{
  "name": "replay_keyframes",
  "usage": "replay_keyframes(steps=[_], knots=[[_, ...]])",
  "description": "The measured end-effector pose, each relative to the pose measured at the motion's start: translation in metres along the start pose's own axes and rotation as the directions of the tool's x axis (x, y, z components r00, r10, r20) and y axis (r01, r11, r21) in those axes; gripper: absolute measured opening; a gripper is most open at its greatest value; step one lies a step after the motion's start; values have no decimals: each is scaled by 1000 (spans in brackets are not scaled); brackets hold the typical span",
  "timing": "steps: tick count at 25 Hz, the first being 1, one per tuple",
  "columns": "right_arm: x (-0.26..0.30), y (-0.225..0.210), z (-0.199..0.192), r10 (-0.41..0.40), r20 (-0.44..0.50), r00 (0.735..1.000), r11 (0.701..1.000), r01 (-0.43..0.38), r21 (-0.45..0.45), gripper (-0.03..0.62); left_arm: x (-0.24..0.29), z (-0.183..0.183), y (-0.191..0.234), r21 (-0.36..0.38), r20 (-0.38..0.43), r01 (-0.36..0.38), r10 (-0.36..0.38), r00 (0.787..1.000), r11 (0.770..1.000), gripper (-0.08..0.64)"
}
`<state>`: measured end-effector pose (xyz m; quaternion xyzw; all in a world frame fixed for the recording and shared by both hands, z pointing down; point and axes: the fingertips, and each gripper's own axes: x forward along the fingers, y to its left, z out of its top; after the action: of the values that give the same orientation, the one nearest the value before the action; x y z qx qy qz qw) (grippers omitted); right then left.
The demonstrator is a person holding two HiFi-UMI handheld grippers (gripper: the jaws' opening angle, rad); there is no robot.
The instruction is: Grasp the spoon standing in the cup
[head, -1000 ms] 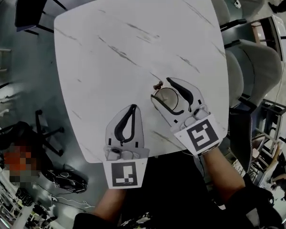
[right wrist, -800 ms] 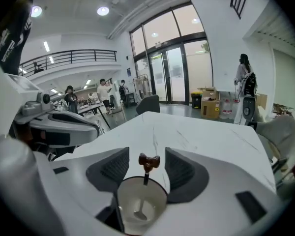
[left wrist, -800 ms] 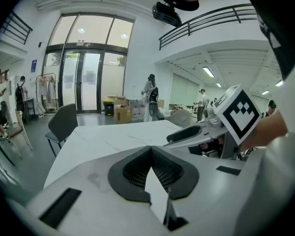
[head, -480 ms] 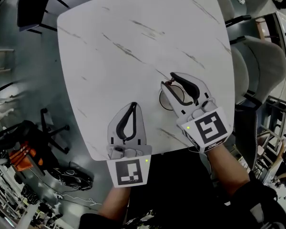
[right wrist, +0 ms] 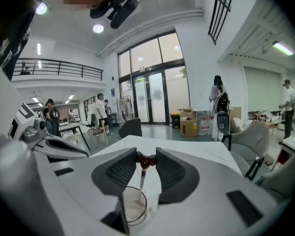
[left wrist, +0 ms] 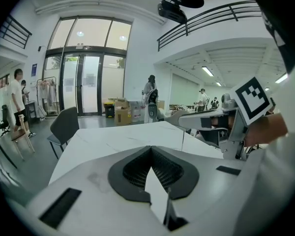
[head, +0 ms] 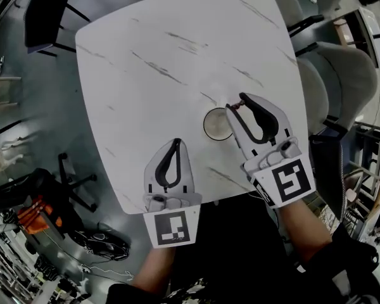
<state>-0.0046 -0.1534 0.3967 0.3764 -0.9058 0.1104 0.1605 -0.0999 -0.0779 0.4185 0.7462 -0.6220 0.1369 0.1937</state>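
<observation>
A glass cup (head: 215, 125) stands on the white marble table (head: 164, 43), near its front right. A thin spoon (right wrist: 141, 181) with a brown knobbed top rises from the cup (right wrist: 130, 208). My right gripper (head: 235, 104) sits just right of the cup. Its jaws have just been closing, and its pads now pinch the spoon's brown top in the right gripper view, where the right gripper (right wrist: 146, 156) hovers above the cup. My left gripper (head: 176, 142) rests over the front edge, left of the cup, shut on nothing. The left gripper (left wrist: 151, 149) shows its pads touching.
Pale chairs (head: 342, 81) stand along the table's right side and a dark chair (head: 44, 5) at its far left corner. The right gripper (left wrist: 206, 118) shows at the right of the left gripper view. People, boxes and glass doors are far behind.
The right gripper's jaws, wide around the cup a second ago, have closed on the spoon's top and moved up and to the right. The left gripper has stayed put.
</observation>
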Motion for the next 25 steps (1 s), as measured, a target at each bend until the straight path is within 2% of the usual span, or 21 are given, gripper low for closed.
replay_keyframes(steps=[3, 9, 14, 21, 25], knots=[[-17, -6, 9, -32, 67, 997, 999, 31, 24, 178, -1, 1, -7, -4, 5, -4, 4, 1000, 1000, 9], [-45, -14, 25, -61, 162, 985, 997, 51, 64, 178, 1, 11, -26, 27, 30, 32, -32, 999, 999, 9], [-70, -39, 34, -143, 222, 964, 989, 130, 73, 178, 3, 17, -40, 49, 40, 58, -60, 997, 997, 9], [-87, -61, 13, -225, 179, 958, 973, 210, 97, 178, 9, 15, -53, 60, 31, 89, -91, 995, 994, 9], [-82, -72, -18, -253, 62, 965, 961, 244, 127, 178, 13, 14, -56, 65, 19, 96, -97, 995, 993, 9]])
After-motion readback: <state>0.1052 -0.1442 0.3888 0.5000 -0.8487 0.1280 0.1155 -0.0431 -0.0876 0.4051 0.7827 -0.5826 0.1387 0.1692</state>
